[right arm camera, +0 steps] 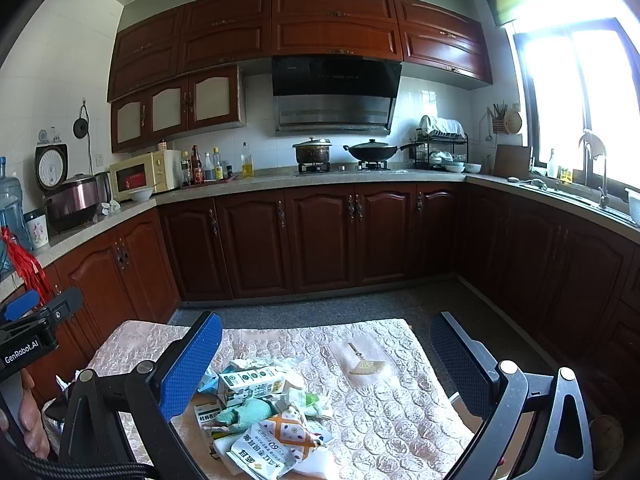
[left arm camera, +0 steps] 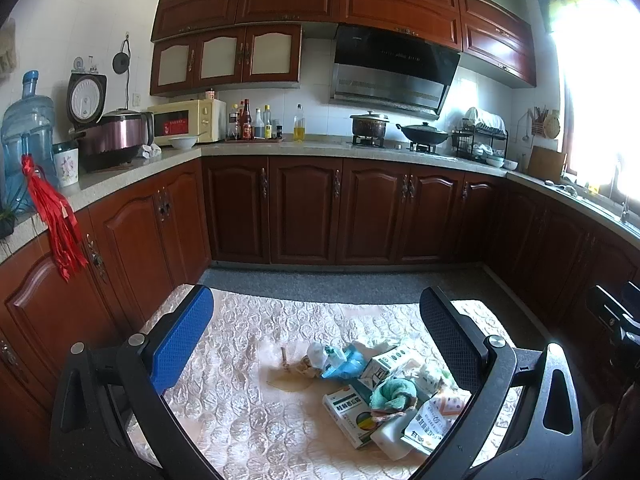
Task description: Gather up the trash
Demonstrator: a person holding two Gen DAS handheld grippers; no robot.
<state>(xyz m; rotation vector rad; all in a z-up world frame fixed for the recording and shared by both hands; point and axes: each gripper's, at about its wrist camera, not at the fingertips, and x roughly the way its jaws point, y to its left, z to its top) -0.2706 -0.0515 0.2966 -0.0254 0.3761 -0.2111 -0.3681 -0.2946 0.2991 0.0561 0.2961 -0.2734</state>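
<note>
The left tongs (left arm camera: 316, 336) hang spread wide and empty above the quilted table (left arm camera: 240, 420), touching nothing, with the trash pile (left arm camera: 384, 396) lying toward 4 o'clock between the arms. The right tongs (right arm camera: 326, 356) are just as wide and bare, the same trash pile (right arm camera: 264, 412) sitting at about 7 o'clock beside the blue pad. Its green-and-white carton (right arm camera: 250, 386) lies flat, long axis running from 9 to 3 o'clock.
</note>
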